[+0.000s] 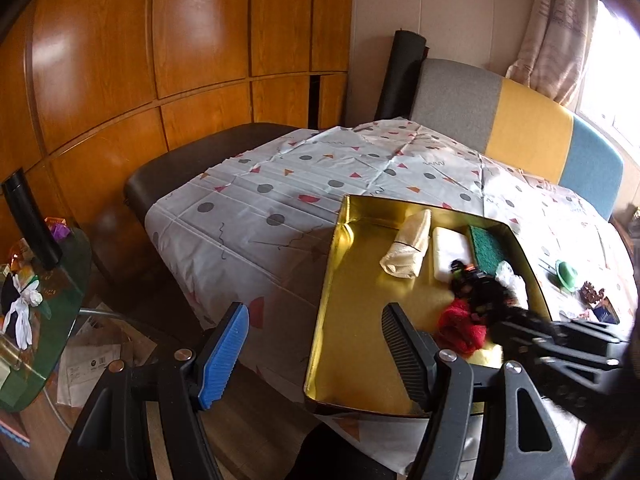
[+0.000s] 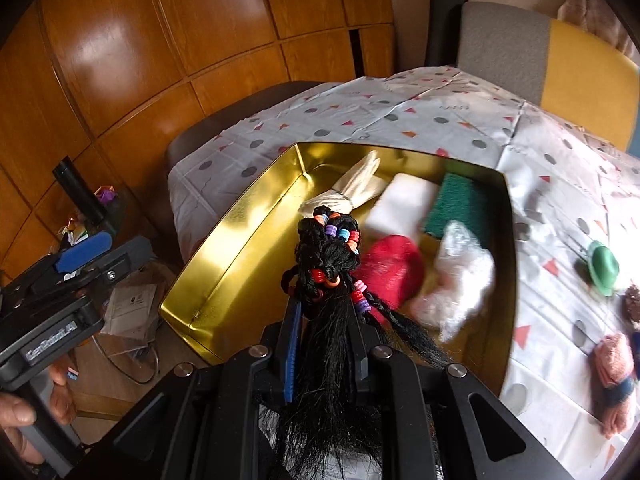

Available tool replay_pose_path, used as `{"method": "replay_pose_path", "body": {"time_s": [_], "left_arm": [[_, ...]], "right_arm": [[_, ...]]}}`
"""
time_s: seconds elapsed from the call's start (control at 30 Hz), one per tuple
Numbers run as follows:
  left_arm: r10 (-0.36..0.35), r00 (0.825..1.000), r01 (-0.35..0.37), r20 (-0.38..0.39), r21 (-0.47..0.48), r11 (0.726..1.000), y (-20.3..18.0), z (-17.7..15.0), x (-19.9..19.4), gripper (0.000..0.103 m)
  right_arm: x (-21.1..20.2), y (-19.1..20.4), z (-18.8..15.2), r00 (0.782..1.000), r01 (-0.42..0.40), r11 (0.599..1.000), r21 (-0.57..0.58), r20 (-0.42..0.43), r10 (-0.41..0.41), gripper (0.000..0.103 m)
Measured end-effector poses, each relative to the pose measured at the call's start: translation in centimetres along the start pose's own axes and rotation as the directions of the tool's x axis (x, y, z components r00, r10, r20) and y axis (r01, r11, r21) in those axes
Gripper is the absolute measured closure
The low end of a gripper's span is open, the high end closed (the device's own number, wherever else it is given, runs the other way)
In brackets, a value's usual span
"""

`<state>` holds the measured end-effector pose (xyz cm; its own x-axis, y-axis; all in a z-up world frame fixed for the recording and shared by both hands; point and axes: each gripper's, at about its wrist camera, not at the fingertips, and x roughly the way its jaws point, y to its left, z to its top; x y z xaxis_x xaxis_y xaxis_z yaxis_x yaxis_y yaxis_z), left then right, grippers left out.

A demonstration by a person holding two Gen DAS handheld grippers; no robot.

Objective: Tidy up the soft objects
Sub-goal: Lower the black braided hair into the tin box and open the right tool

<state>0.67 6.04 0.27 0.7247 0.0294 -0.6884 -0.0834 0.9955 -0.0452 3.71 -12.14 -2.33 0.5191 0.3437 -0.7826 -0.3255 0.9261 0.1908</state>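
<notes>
Right claw (image 2: pixel 326 344): closed on a bundle of black braided hair (image 2: pixel 328 264) strung with coloured beads. The loose strands hang back between the fingers toward the camera; the beaded end stands over the near part of the gold tin tray (image 2: pixel 224 264). In the left wrist view the same claw (image 1: pixel 486 294) enters from the right, its tip over the tray's (image 1: pixel 320 320) right side, with the hair (image 1: pixel 476 284) at the tip.

Left claw (image 1: pixel 316 354): open and holding nothing, the blue pad (image 1: pixel 222 360) and the black pad (image 1: pixel 404 356) well apart, held at the tray's near left corner. In the right wrist view it (image 2: pixel 82 256) sits off the tray's left side.

Tray contents, far side, left to right: a cream rolled cloth (image 2: pixel 356 192), a white sponge block (image 2: pixel 404 208), a green scouring pad (image 2: pixel 456 204). Nearer: a red fuzzy item (image 2: pixel 392 268) and, just right of it, a white crumpled item (image 2: pixel 460 280), blurred. The tray's left half shows bare metal.

The tray rests on the counter, which is covered by a white patterned cloth (image 2: pixel 440 120). On the cloth right of the tray: a small green hat (image 2: pixel 604 268), and nearer, a pink soft item (image 2: pixel 614 380) with a dark band.
</notes>
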Motion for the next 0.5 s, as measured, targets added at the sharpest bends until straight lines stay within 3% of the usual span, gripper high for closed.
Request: {"method": "replay_pose_path", "body": {"time_s": [0.33, 0.5], "left_arm": [[0.014, 1.000, -0.014, 0.007, -0.011, 1.000, 1.1, 0.3, 0.0, 0.033], [0.015, 1.000, -0.014, 0.005, -0.008, 1.000, 1.2, 0.2, 0.1, 0.033]], "right_arm": [[8.1, 1.5, 2.4, 0.992, 0.067, 0.997, -0.045, -0.108, -0.071, 0.085], [9.6, 1.2, 1.9, 0.986, 0.090, 0.995, -0.041, -0.135, -0.095, 0.085]]}}
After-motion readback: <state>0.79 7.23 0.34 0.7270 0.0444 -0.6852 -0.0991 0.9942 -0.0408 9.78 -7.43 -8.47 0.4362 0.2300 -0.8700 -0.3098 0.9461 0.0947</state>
